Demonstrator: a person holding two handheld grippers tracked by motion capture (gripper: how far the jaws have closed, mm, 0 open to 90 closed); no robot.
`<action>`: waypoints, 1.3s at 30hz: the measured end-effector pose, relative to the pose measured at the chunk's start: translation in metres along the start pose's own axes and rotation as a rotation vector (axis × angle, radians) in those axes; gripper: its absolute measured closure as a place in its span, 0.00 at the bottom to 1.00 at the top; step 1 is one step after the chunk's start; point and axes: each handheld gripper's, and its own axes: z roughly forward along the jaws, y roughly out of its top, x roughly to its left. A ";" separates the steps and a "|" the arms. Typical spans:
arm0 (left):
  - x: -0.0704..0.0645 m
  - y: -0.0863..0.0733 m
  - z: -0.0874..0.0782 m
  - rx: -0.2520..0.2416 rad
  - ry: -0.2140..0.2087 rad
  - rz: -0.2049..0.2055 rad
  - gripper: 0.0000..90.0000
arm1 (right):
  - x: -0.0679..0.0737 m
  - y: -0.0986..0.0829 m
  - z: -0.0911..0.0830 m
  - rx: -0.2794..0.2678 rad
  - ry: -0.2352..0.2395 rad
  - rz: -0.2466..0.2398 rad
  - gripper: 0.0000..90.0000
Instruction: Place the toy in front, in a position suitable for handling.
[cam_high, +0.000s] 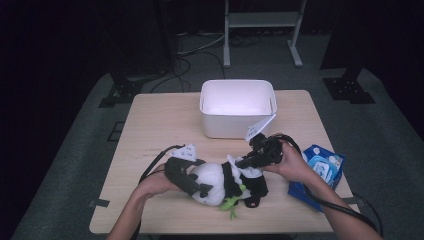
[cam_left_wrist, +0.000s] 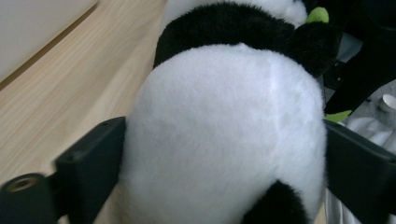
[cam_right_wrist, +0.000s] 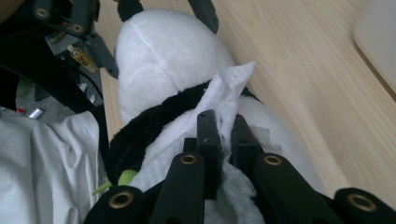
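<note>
A black-and-white panda plush (cam_high: 216, 179) with green leaf trim lies at the table's front middle. My left gripper (cam_high: 200, 184) comes in from the left and is shut on its white body (cam_left_wrist: 224, 140), one black jaw pressed against each side. My right gripper (cam_high: 246, 162) reaches from the right and is shut on a white wipe (cam_right_wrist: 229, 88), held against the panda's black band and back (cam_right_wrist: 159, 56). In the left gripper view the panda's lower parts are hidden.
A white bin (cam_high: 235, 127) stands behind the panda at the table's middle back. A blue wipes pack (cam_high: 320, 167) lies near the right edge. Bare wood stretches across the left of the table (cam_high: 150, 125). Stands and cables sit on the floor beyond.
</note>
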 end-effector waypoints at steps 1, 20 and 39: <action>-0.001 0.001 -0.001 0.000 0.014 0.020 0.27 | -0.001 0.000 -0.002 -0.003 -0.001 0.003 0.94; 0.013 0.010 0.002 -0.070 0.147 0.269 0.36 | -0.024 0.015 -0.028 -0.075 -0.082 0.046 0.94; 0.008 -0.011 -0.013 -0.168 0.003 -0.015 0.10 | 0.001 -0.006 -0.002 0.039 0.021 0.045 0.95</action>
